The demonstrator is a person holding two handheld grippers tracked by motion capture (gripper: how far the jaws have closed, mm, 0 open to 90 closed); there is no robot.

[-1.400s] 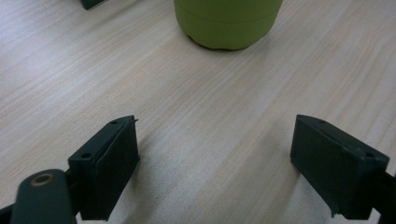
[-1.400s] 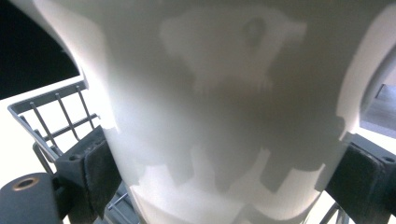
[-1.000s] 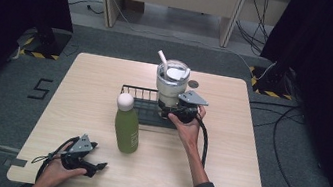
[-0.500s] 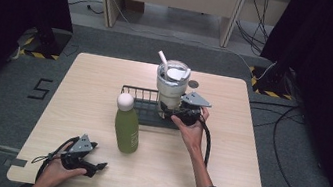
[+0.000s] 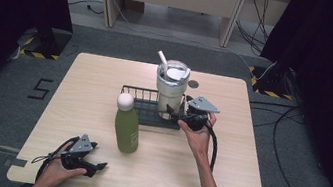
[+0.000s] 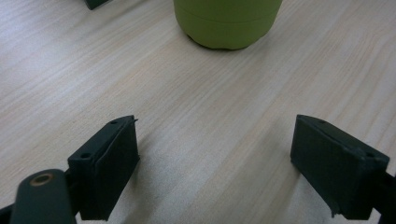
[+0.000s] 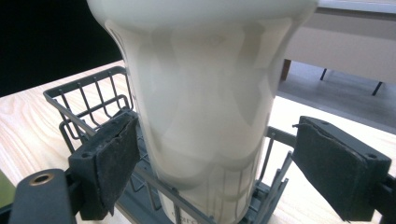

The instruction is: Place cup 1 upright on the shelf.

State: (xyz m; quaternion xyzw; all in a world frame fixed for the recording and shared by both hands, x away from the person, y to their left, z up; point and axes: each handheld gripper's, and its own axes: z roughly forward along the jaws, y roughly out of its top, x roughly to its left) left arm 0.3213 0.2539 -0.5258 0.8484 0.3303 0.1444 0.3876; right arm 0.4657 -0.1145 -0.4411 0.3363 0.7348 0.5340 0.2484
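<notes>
While both grippers are on or over the wooden table (image 5: 106, 79), the scene reads so:

Tumbler: a cream tumbler (image 5: 170, 91) with a lid and white straw (image 5: 162, 61) stands upright in the right end of a black wire rack (image 5: 143, 102), near the middle of the table toward its far edge.

Right gripper: the right gripper (image 5: 175, 113), held by the right hand (image 5: 197, 134), sits at the rack's right end with its jaws spread wide on either side of the tumbler's lower body; in the right gripper view (image 7: 210, 163) neither pad touches the cup (image 7: 205, 93), and the rack's wires (image 7: 93, 100) lie below and behind them.

Bottle: a green bottle (image 5: 127, 125) with a white round cap stands upright just in front of the rack's left part, apart from it.

Left gripper: the left gripper (image 5: 94, 168), in the left hand (image 5: 53, 174), rests near the table's near left corner, jaws wide apart over bare wood (image 6: 210, 130), the bottle's base (image 6: 227, 23) ahead of them, well clear.
</notes>
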